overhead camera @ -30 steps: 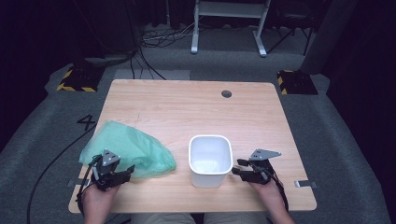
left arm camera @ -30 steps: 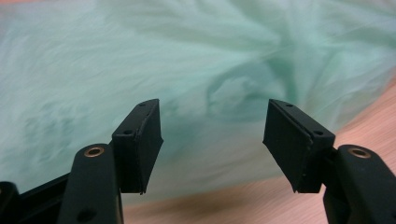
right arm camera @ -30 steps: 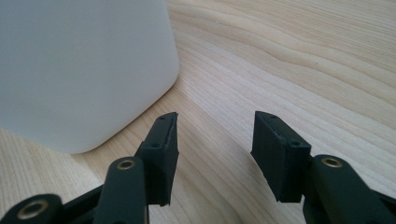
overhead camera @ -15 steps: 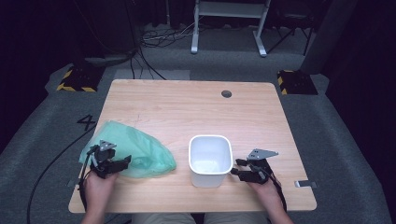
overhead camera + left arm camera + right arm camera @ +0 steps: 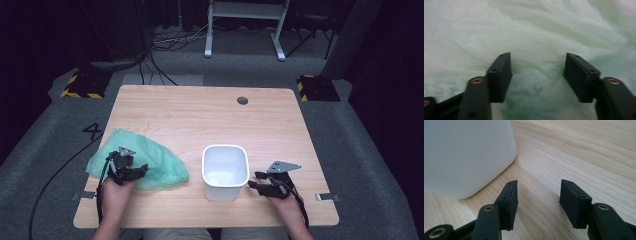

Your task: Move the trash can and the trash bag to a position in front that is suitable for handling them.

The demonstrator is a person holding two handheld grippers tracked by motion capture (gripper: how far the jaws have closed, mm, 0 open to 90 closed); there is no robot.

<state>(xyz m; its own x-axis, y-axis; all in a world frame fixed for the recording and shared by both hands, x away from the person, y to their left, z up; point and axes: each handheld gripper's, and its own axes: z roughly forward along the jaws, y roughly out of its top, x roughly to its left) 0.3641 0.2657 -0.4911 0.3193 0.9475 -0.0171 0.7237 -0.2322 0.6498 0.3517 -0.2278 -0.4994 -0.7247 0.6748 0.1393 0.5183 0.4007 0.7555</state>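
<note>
Left fingers (image 5: pixel 501 75): spread, pressed down into the green plastic bag (image 5: pixel 150 160); film bulges up between them and a fold is bracketed. They have just been closing, but a firm pinch cannot be told yet.
Left gripper (image 5: pixel 131 171): seen from above on the bag's near-left part, at about 8 o'clock from the counter's middle.
Bag: lies crumpled and flat on the counter (image 5: pixel 200 115); its long axis runs from 9 o'clock toward 3 o'clock, its right tip ending near the tub.
Right fingers (image 5: pixel 510 202): parted, nothing between them, bare wood below.
Right gripper (image 5: pixel 257 181): rests on the counter at 3 o'clock of the white tub (image 5: pixel 226 170), just beside its wall, apart from it.
Tub: upright, mouth up, empty, at about 6 o'clock from the counter's middle.
Deciding relation: the tub lies at 3 o'clock of the bag, between the two hands; the left hand is on the bag, the right is nearer the tub.
Judged step: the bag is being gathered by the left fingers, likely for the tub, which could be steadied from the right.
</note>
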